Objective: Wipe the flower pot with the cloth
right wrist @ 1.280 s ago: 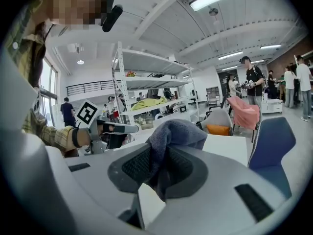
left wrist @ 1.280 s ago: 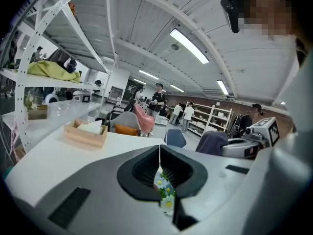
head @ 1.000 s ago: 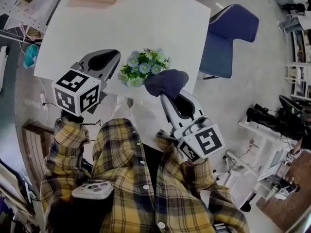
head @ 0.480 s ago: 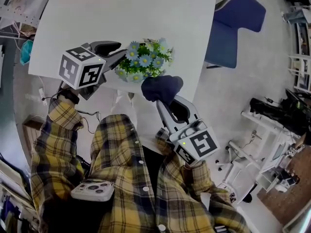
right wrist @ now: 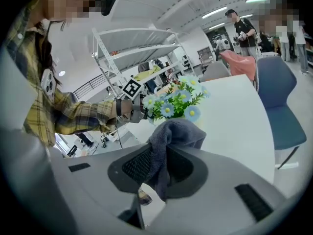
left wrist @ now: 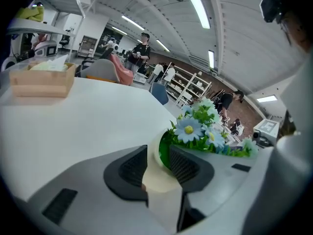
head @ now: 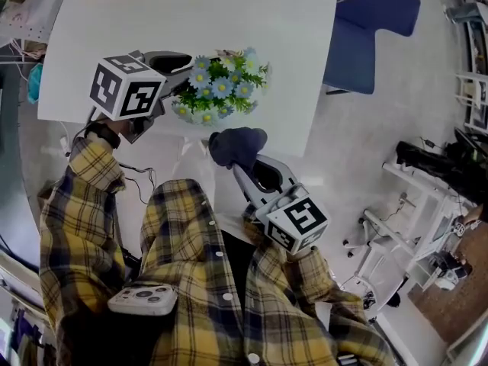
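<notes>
White tabletop (head: 229, 14) is filling the background as a person in yellow plaid sleeves (head: 84, 197) is working two handheld grippers at its near edge. On the left gripper (left wrist: 157, 155), the dark ribbed fingers (left wrist: 128, 168) are opening, standing apart with the cream rim of the flower pot (left wrist: 161, 182) between them and not clamping it. On the right gripper (right wrist: 159, 155), the fingers (right wrist: 134, 165) are pinching together on a dark blue-grey cloth (right wrist: 176, 131), which is bunching up above the tips and hanging down between the pads. The pot is sitting on the tabletop close to that near edge, its blue and white daisies (head: 221, 90) and green leaves spreading over the rim. In the head view the cloth is hovering just beside the pot, at the tabletop's edge; whether the two are touching cannot be made out. A blue chair (head: 374, 21) is standing off the tabletop's right side, and a pale wooden box (left wrist: 41, 80) is resting at the far end.
</notes>
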Demonstrator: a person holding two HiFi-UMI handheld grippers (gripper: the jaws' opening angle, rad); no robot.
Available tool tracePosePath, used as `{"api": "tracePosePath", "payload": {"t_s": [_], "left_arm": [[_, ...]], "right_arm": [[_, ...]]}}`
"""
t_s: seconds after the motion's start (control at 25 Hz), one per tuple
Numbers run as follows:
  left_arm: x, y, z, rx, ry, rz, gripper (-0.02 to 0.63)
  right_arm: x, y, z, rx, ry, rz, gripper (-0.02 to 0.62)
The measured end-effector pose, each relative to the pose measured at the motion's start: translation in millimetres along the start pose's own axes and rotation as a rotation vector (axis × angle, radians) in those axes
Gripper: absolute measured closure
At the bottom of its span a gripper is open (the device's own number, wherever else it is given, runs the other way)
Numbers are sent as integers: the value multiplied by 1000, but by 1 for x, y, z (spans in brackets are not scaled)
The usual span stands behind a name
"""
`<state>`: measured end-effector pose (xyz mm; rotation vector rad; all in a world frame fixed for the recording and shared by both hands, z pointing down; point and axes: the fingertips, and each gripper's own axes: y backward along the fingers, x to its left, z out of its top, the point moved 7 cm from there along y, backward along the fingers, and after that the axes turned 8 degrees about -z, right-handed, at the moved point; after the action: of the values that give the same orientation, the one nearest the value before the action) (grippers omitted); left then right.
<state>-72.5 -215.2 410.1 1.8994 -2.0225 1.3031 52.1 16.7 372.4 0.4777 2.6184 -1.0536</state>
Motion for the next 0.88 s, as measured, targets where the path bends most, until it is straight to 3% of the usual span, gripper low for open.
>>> {"api": "tracePosePath", "payload": {"t_s": [0.32, 0.88], "left_arm": [[5, -8, 1, 82, -86, 27, 486], [3, -18, 12, 170, -218, 38, 492]], "right_arm": [[-25, -51, 3, -9, -155, -1, 532], [-33, -91, 21, -4, -228, 41, 532]]}}
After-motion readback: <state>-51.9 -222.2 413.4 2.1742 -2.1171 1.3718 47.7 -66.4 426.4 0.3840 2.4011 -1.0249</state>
